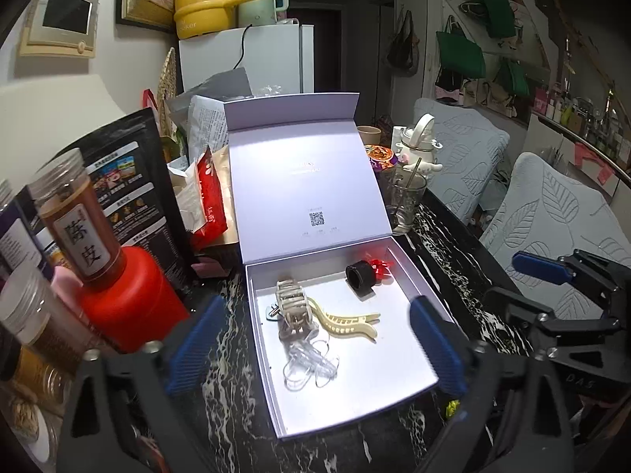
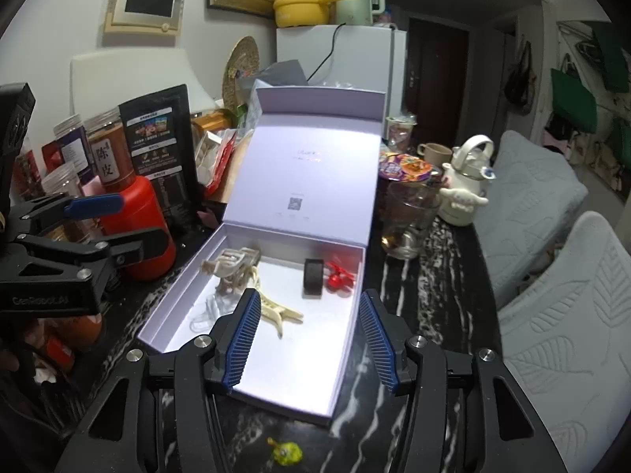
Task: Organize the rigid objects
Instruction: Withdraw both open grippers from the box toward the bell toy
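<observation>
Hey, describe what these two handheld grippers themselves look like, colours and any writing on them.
Both match: the left gripper and right gripper have angular matte black frames joined with silver bolts, and fingers faced with ribbed blue pads. There is pale lettering on the black bodies, too blurred to read reliably. No cables or sleeves show.

A red bottle (image 2: 148,232) stands on the marbled black tabletop (image 2: 445,276) beside a black pouch (image 2: 163,149). A glass (image 2: 408,216) and white character kettle (image 2: 467,181) sit near the fridge (image 2: 355,63), which carries a yellow pot (image 2: 301,2).
</observation>
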Tool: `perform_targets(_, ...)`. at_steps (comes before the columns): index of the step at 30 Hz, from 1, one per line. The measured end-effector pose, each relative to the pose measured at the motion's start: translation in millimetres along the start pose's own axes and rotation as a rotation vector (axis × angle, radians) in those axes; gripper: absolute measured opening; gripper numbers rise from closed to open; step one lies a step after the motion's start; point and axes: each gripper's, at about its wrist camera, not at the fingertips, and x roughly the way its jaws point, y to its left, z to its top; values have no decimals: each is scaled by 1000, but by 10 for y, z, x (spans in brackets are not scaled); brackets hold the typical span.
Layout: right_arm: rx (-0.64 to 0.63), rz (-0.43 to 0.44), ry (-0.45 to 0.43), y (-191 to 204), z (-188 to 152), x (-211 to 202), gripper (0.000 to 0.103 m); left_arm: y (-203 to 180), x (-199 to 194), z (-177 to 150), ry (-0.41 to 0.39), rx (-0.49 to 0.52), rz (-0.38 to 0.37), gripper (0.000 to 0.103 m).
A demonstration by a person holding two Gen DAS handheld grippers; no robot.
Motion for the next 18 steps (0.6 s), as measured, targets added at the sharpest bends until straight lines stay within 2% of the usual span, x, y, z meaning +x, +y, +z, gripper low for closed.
perform_targets(6, 10, -21, -18, -23, -153, -301, 61, -90, -173, -86, -4, 17, 25, 100)
perform_targets(18, 13, -36, -1, -2, -512, -601, 64, -304, -397, -392, 2, 20, -95, 100)
